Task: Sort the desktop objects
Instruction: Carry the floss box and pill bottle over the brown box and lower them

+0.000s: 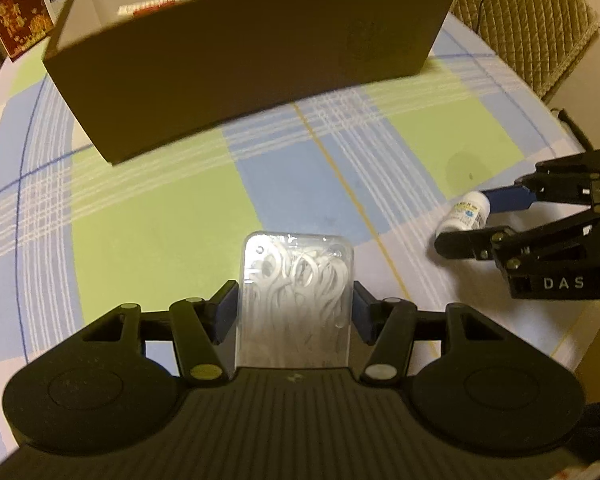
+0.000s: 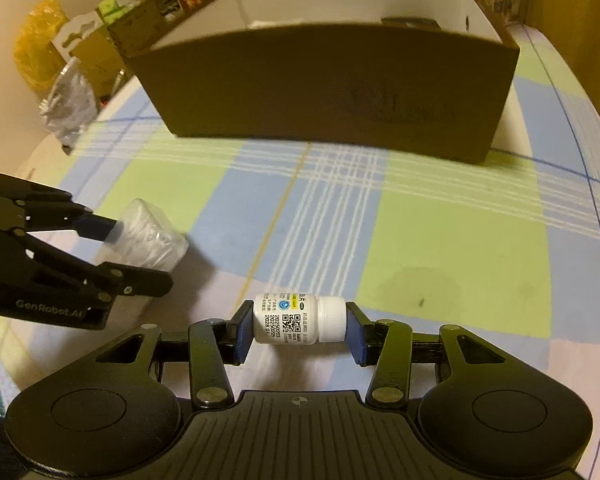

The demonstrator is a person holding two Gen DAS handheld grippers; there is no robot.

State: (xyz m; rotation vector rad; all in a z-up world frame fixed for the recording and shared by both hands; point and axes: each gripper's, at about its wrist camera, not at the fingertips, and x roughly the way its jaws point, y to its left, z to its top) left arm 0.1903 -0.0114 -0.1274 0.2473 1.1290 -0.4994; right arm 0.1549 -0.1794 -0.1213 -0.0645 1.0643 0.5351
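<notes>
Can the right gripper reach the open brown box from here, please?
Probably yes: the right gripper, clamping the white bottle, faces the brown box across bare tablecloth.

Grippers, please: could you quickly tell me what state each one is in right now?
Left gripper: closed on the clear plastic box of white floss picks.
Right gripper: closed on the small white bottle, gripped end to end.
</notes>
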